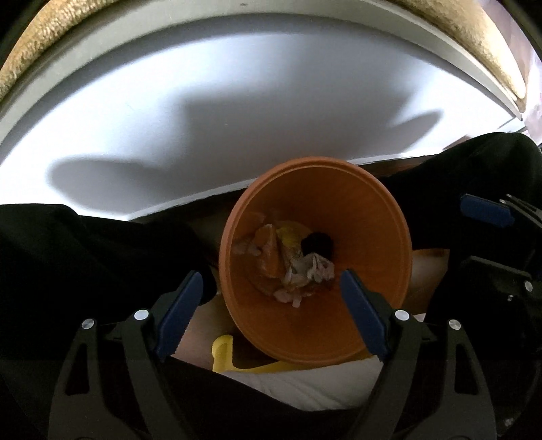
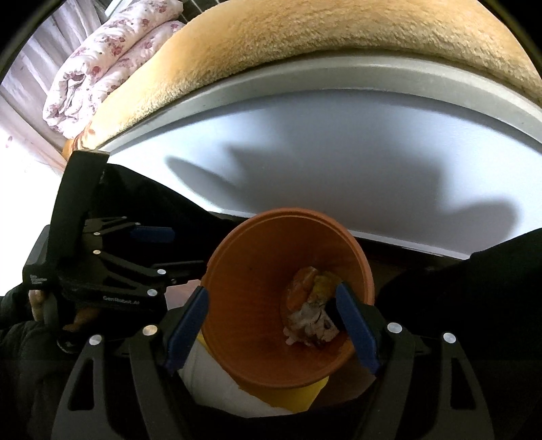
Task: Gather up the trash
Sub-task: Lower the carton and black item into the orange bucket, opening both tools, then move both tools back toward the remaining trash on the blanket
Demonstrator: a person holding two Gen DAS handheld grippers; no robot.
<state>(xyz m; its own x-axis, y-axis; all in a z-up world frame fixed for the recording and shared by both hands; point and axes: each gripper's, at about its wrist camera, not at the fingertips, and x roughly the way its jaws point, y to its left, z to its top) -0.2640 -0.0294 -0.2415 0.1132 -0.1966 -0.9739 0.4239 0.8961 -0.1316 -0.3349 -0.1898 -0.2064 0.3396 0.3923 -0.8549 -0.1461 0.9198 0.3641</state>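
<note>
**Orange bin mouth faces both open grippers**

A round orange plastic waste bin [image 1: 315, 260] is seen from above in both wrist views, its mouth turned toward the cameras and its long axis running away from the fingers, down toward the floor. At its bottom lies a heap of crumpled paper and orange peel scraps [image 1: 291, 267].

The left gripper [image 1: 267, 311] is held with its 2 blue-padded fingers spread wide and empty; in its view the bin sits between them, shifted toward the lower right of the frame.

The right gripper [image 2: 271, 325] is likewise spread and empty, and the bin rim is straddled by its fingers at lower centre.

No loose trash is visible outside the bin.

The white table top [image 2: 338, 162] fills the upper middle of both frames.

A beige fleece blanket [image 2: 305, 30] lies beyond it.
</note>
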